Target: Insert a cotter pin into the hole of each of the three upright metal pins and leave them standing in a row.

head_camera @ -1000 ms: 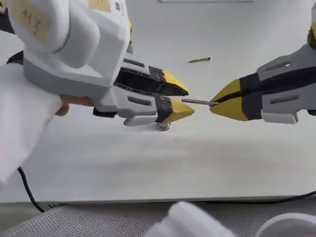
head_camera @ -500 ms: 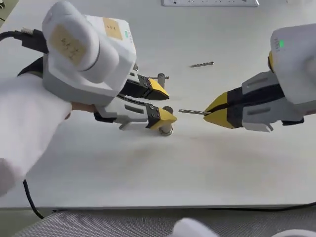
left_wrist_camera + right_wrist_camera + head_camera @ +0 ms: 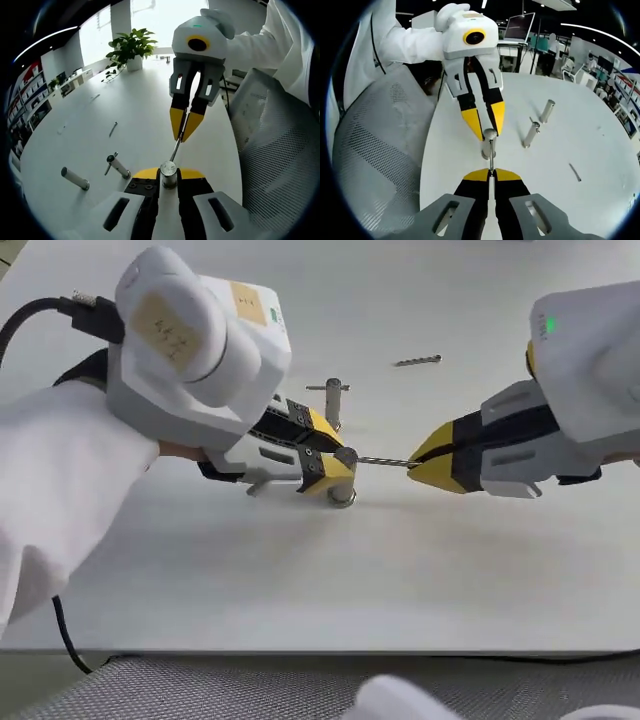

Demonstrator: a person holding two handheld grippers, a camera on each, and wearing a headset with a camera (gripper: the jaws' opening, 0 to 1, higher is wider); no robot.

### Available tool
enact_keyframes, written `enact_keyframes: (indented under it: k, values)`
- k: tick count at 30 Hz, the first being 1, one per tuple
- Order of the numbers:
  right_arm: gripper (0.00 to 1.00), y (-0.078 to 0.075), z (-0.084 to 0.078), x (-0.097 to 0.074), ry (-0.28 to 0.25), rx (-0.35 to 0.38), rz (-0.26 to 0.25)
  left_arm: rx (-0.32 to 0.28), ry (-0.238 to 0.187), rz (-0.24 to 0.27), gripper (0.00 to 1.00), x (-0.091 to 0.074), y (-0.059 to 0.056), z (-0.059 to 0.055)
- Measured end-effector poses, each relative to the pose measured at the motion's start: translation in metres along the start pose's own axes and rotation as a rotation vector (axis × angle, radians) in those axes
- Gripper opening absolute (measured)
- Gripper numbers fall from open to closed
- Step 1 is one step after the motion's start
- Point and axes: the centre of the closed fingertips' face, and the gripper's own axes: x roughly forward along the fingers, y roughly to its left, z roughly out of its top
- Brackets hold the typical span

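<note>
Left gripper (image 3: pixel 338 462) has its jaws closed on the nearest metal pin (image 3: pixel 169 173), steadying it upright on the table (image 3: pixel 300 580) so the hole faces the other tool. Right gripper (image 3: pixel 414 462) is pinched tight on a cotter pin (image 3: pixel 383 461), held level and aimed at the pin's head — can't tell if the tip is in the hole yet. Half a second earlier the tip stood apart from the pin — that gap is now closed. Behind, a second pin (image 3: pixel 333 405) already carries its cotter; a spare cotter (image 3: pixel 417 361) lies beyond.
</note>
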Motion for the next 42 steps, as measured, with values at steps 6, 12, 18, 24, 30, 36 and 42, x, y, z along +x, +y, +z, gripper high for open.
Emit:
enact_keyframes:
  k: [6,12,18,24,30,36,42]
  values:
    - [0.0,-0.004,0.001,0.006,0.002,-0.014,0.015,0.02,0.005,-0.004,0.11,0.0,0.0,0.0]
    - [0.0,-0.003,0.006,0.013,0.002,-0.034,0.033,0.019,0.007,-0.004,0.11,0.0,0.0,0.0]
    - [0.0,-0.003,0.014,0.023,-0.008,-0.06,0.046,0.023,0.015,-0.004,0.11,0.001,-0.001,0.0]
    - [0.0,-0.002,0.02,0.03,0.005,-0.114,0.066,0.034,0.023,-0.006,0.11,0.001,-0.002,0.0]
    - [0.0,-0.001,0.022,0.033,0.046,-0.194,0.088,0.044,0.033,-0.009,0.11,0.001,-0.004,0.0]
    - [0.0,-0.001,0.022,0.034,0.082,-0.262,0.115,0.058,0.047,-0.01,0.11,0.001,-0.004,-0.001]
    - [0.0,0.0,0.023,0.035,0.099,-0.299,0.134,0.059,0.051,-0.01,0.11,0.001,-0.005,-0.001]
